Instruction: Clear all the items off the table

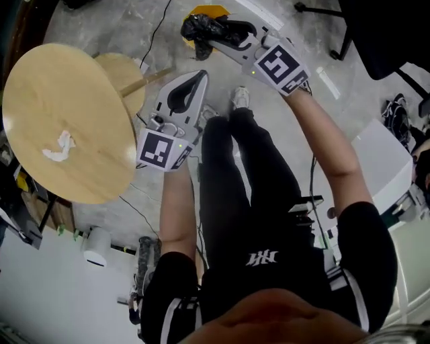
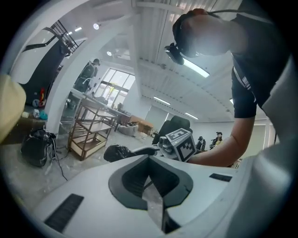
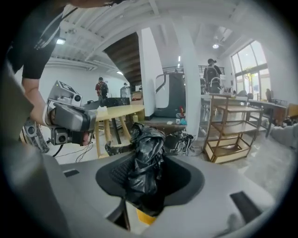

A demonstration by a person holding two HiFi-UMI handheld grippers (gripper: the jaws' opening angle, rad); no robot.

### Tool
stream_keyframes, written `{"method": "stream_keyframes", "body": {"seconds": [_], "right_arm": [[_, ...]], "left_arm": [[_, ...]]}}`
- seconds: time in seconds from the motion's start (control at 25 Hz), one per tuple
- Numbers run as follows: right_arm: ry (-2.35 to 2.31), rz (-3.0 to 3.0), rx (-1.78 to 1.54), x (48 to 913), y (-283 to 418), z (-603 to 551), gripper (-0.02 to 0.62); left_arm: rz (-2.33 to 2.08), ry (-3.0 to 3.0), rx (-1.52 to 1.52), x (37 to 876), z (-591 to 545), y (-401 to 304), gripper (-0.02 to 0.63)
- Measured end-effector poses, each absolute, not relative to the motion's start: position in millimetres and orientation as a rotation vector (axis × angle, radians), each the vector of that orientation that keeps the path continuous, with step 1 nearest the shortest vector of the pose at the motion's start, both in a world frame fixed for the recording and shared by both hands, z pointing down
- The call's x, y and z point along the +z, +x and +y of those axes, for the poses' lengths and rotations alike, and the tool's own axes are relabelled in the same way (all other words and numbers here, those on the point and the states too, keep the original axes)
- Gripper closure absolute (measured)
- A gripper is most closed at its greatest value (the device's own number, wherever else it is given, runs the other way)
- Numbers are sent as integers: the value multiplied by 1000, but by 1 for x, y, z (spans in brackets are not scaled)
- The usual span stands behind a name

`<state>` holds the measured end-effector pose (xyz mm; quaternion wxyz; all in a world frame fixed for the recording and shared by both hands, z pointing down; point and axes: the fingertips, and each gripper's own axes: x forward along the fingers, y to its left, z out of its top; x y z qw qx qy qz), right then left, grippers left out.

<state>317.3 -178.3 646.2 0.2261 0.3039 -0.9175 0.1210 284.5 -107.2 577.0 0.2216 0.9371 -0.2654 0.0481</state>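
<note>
One black bag (image 3: 145,158) clamped between right gripper (image 1: 216,33) fingers; left gripper (image 2: 149,159) fingers closed.

counts at the round surface
two grippers, the left gripper (image 1: 199,75) and the right gripper (image 1: 213,33), each with two fingers; one round wooden surface (image 1: 60,87); one crumpled white paper (image 1: 60,146) on it; one smaller round wooden top (image 1: 124,72) beside it; one black plastic bag (image 1: 201,28); one yellow thing (image 1: 209,11), mostly hidden by the bag; one wooden shelf rack (image 3: 233,130).
</note>
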Motion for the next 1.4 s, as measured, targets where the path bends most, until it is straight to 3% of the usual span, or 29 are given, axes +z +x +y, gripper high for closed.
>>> {"method": "stream_keyframes", "body": {"seconds": [0.44, 0.96, 1.2, 1.28, 1.4], "right_arm": [[820, -2488, 389, 826, 332, -198, 419], [816, -2432, 376, 924, 338, -195, 407], [823, -2426, 379, 924, 335, -198, 330], [814, -2432, 379, 918, 333, -198, 258], [818, -2442, 364, 901, 333, -199, 258]], "left_arm": [[-764, 2525, 203, 769, -136, 286, 594], [-720, 2547, 198, 838, -146, 295, 594], [-713, 2550, 195, 832, -147, 294, 594], [-712, 2551, 189, 825, -147, 296, 594], [-705, 2557, 189, 811, -146, 301, 594]]}}
